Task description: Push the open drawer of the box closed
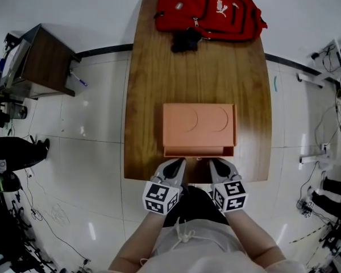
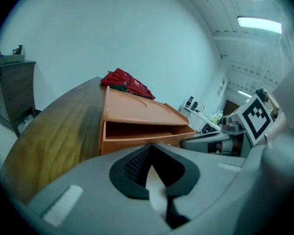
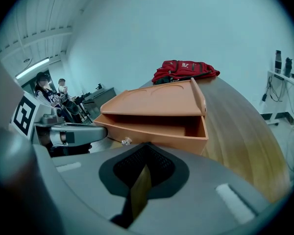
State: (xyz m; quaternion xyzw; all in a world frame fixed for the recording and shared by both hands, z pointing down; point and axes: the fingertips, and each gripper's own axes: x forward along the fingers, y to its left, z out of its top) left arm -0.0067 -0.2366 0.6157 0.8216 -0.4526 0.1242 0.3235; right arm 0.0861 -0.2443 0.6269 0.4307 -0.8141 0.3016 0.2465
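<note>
Drawer [image 1: 198, 151] of the orange box [image 1: 199, 124] stands pulled out a little on the box's near side, facing the person. The box sits in the middle of the wooden worktop [image 1: 145, 90]. At the worktop's near edge the left gripper [image 1: 176, 162] and the right gripper [image 1: 215, 162] lie side by side, tips pointing at the drawer front and just beside it; whether they touch it cannot be told. Each gripper has its jaws pressed together at the tips, with nothing between them. At the far end lies a red backpack [image 1: 210, 5], with a black thing [image 1: 186, 39] against its near edge
</note>
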